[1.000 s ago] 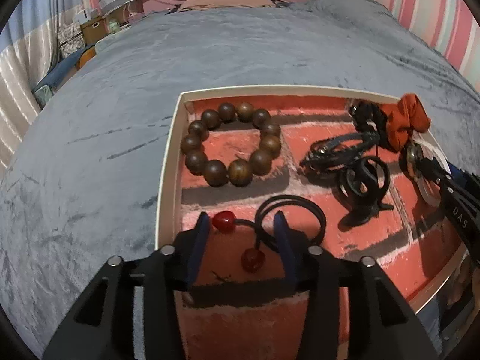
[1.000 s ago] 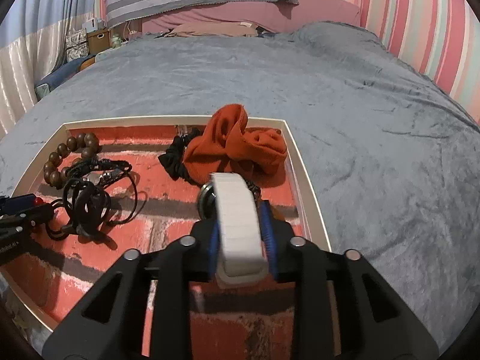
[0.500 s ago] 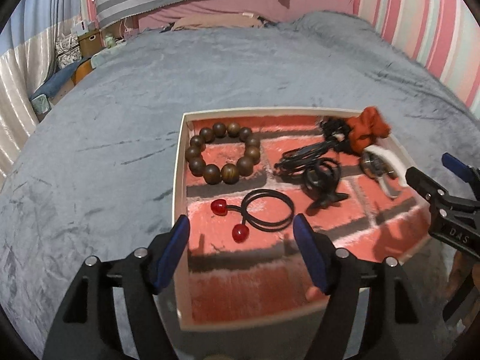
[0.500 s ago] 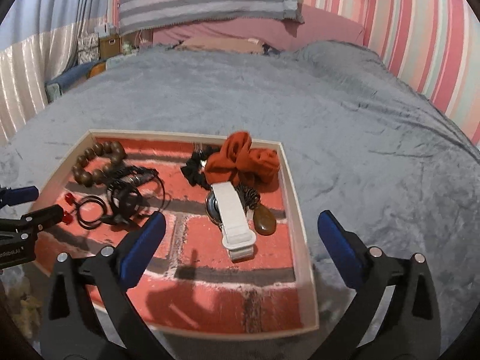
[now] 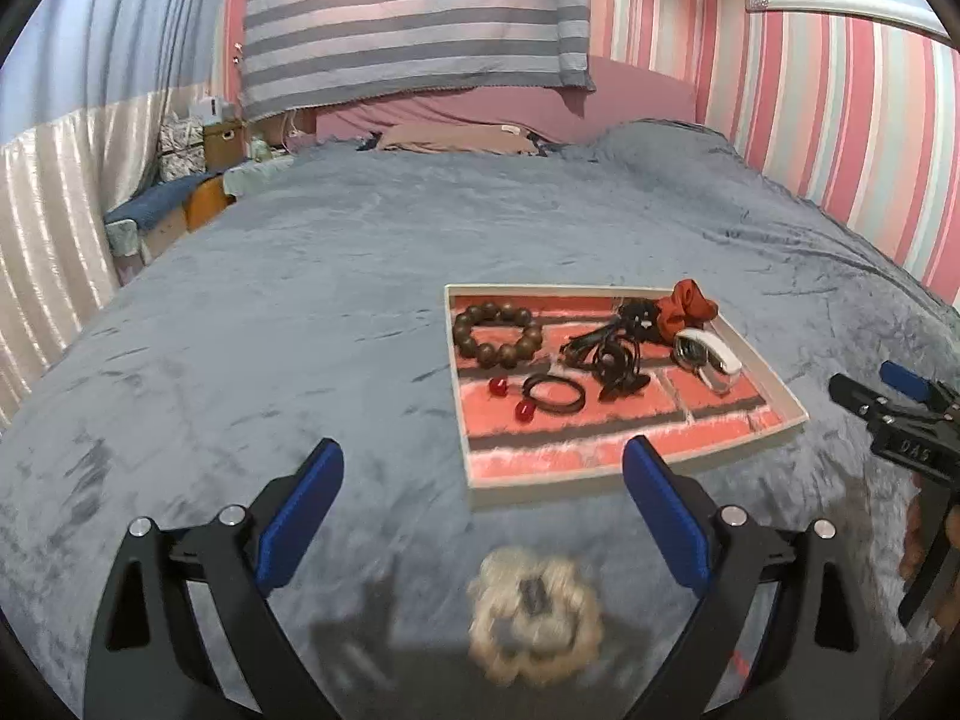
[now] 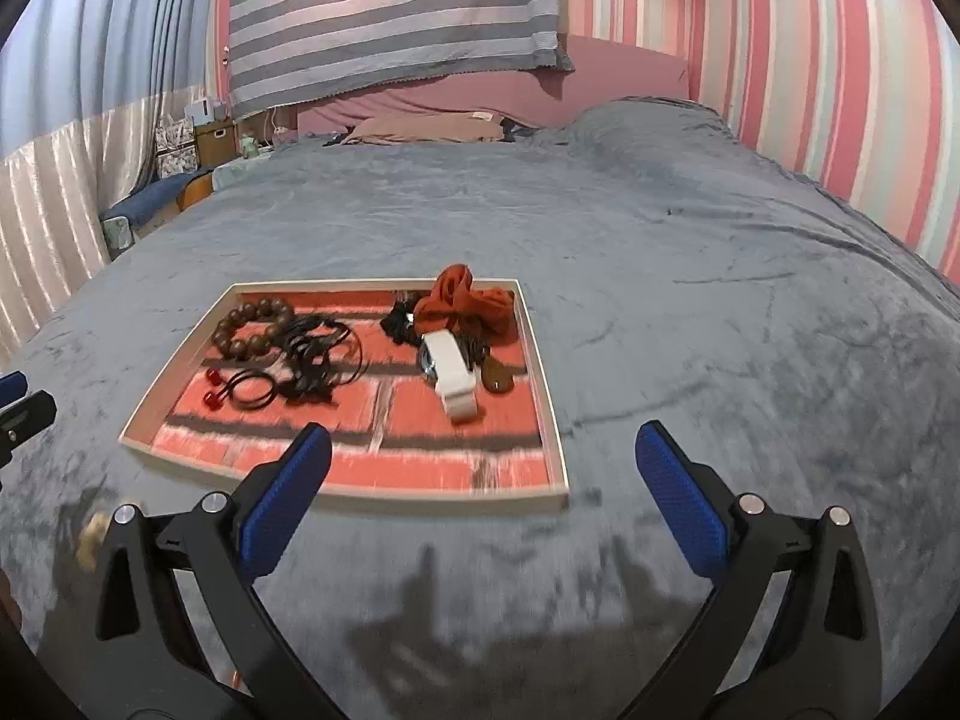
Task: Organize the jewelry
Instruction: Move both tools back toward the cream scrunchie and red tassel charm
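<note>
**Both hand-held grippers clear of the jewelry tray, nothing held**

The left hand-held gripper [image 5: 483, 501] hangs over the grey plush bedspread [image 5: 270, 324] with its blue-padded jaws spread wide and opening further, nothing between them. Just below and ahead of its fingers lies a blurred, fluffy cream hair scrunchie with a dark centre [image 5: 534, 615], resting on the bedspread outside the tray.

The right hand-held gripper [image 6: 483, 483] is likewise released, jaws at full spread and empty, poised over the bedspread just short of the tray's near rim.

Beyond both pairs of fingers sits the shallow white-rimmed tray with a red brick-pattern floor [image 6: 555, 420]. From the left gripper it lies ahead and to the right; from the right gripper, ahead and slightly left. Nearest in it, toward the left gripper's side, is a black elastic hair tie with two red beads [image 5: 543, 397]. Next to that is a tangle of black cords and a black clip [image 5: 612, 360]. On the right gripper's side lies a watch with a white strap [image 6: 453, 372], a small brown stone pendant [image 6: 497, 377] touching it. Farther back are a bracelet of round dark wooden beads [image 5: 498, 333] in the far left corner and a rust-orange fabric scrunchie [image 6: 465, 300] at the far right, with a black scrunchie [image 6: 397, 319] beside it.

Past the tray the bedspread runs to a pink headboard [image 6: 624, 69] and striped wall [image 6: 840, 90].
</note>
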{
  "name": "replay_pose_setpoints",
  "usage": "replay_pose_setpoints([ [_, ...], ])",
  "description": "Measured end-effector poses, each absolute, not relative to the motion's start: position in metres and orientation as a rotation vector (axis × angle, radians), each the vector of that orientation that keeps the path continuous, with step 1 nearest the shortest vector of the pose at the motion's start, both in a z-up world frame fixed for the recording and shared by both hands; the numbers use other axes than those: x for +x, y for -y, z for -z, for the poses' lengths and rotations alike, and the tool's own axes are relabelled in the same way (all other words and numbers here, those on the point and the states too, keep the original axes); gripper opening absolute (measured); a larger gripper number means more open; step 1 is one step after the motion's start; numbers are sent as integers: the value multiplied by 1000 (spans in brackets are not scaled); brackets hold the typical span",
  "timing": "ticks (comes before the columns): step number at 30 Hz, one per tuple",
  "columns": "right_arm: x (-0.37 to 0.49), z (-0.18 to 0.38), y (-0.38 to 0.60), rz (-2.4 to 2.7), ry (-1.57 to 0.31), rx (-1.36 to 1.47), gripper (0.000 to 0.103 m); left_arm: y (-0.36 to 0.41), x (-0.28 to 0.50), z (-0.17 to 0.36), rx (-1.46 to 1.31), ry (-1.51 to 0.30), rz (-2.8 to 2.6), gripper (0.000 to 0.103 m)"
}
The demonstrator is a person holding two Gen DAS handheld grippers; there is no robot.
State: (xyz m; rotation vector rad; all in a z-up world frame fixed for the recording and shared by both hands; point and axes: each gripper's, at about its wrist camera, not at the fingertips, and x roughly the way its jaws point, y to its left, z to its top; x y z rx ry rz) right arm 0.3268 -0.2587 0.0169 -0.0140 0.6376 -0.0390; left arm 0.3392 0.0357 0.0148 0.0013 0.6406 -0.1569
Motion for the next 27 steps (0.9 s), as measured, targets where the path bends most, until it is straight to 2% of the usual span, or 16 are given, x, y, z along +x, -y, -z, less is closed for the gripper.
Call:
replay_pose_setpoints([
  [15, 237, -3, 232, 15, -640, 29, 99, -70, 260, 0, -39, -617, 148, 92],
  [22, 213, 19, 220, -29, -684, 66, 99, -76, 253, 16, -113, -637, 171, 92],
  [27, 208, 33, 208, -52, -738, 59, 99, -67, 262, 29, -53, -705, 184, 92],
])
